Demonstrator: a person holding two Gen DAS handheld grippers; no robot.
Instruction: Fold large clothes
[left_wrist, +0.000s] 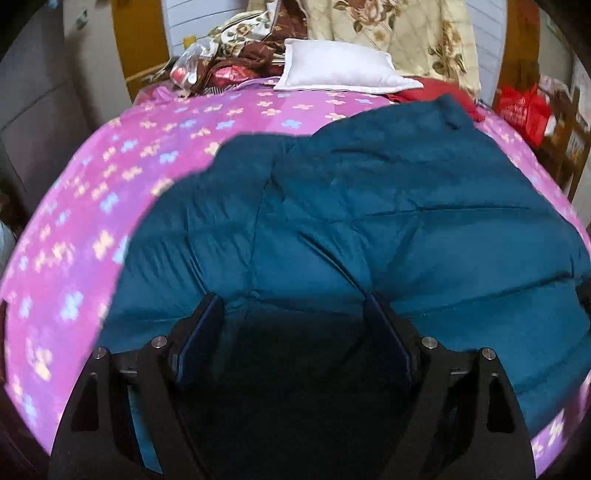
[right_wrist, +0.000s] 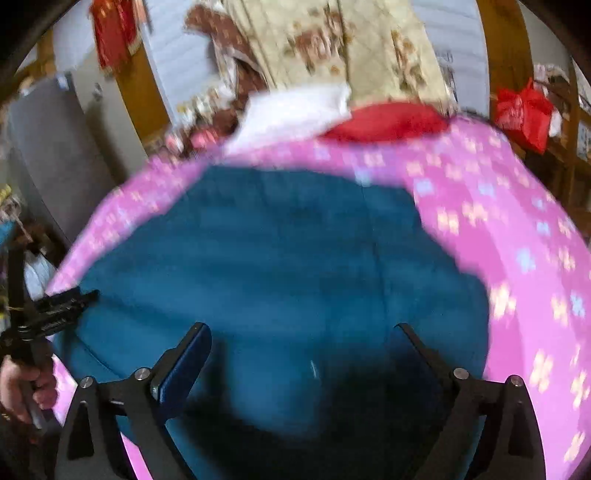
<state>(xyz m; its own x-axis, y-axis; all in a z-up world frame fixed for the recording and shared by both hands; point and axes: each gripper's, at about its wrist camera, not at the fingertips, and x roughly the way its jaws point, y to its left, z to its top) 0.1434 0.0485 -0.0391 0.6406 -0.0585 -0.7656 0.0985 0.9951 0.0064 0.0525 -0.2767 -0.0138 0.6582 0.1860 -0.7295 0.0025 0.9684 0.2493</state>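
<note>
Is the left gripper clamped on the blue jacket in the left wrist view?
No: the left gripper stands open above the blue jacket, its fingers apart with no fabric pinched between them.

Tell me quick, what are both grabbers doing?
Left gripper: open, holding nothing, over the blue coat.
Right gripper: open, holding nothing, over the same coat.

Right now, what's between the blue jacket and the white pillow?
Left wrist view: bare pink floral bedspread separates the blue jacket from the white pillow; a red cloth sits by the collar.
</note>
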